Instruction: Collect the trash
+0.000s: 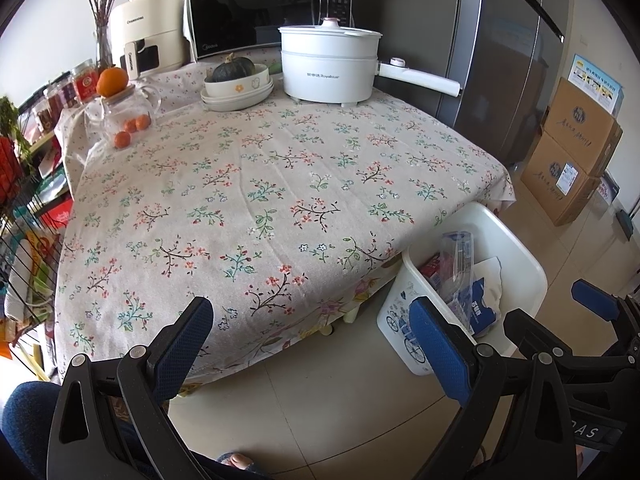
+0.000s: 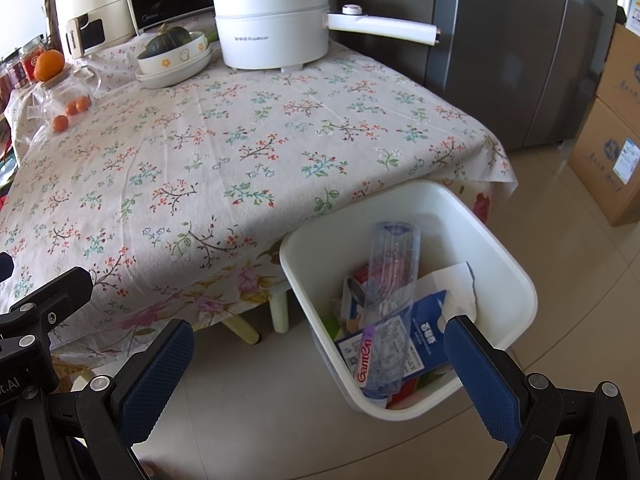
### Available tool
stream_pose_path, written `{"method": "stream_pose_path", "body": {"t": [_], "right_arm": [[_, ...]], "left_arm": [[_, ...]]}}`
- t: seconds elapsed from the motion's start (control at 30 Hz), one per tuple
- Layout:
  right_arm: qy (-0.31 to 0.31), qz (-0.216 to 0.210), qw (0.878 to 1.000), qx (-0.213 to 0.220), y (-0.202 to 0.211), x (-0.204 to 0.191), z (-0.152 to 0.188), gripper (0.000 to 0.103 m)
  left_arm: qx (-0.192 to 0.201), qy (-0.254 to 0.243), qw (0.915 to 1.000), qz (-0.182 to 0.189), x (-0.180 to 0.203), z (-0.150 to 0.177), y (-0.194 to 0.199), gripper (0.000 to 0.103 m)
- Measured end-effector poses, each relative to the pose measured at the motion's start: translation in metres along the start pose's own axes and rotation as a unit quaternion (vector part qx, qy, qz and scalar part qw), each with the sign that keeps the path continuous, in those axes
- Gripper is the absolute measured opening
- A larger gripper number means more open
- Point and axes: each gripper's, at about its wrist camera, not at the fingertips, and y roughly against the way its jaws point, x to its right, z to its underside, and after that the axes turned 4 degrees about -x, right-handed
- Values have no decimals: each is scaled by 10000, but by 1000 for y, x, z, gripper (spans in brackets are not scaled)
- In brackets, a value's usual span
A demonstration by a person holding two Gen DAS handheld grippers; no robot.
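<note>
A white bin (image 2: 508,256) stands on the floor at the table's front right corner, also seen in the left wrist view as the white bin (image 1: 516,256). Inside lie a crushed clear plastic bottle (image 2: 390,280), a blue carton (image 2: 424,332), white paper (image 2: 452,284) and a red wrapper. My right gripper (image 2: 320,364) hangs open just in front of the bin with nothing between its fingers. My left gripper (image 1: 312,344) is open over the table's front edge, holding nothing. The right gripper's blue pad (image 1: 596,300) shows at the right of the left wrist view.
The floral tablecloth (image 1: 260,184) covers the table. At its back stand a white electric pot (image 1: 332,64), a bowl with a squash (image 1: 236,80), a microwave (image 1: 260,4), a glass teapot with oranges (image 1: 124,116). A fridge (image 2: 512,40) and cardboard boxes (image 1: 572,148) are right; a wire rack (image 1: 24,240) left.
</note>
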Motion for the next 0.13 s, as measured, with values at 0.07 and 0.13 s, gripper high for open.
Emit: {"method": "stream_pose_path", "body": {"t": [0.07,0.13], "right_arm": [[1,-2,10000,-2,0,0,0,103],[0,-5,10000,-9,0,0,0,103]], "left_arm": [[2,-10,10000,-9,0,0,0,100],[-18,-3,10000,1,-1,0,-1,100]]}}
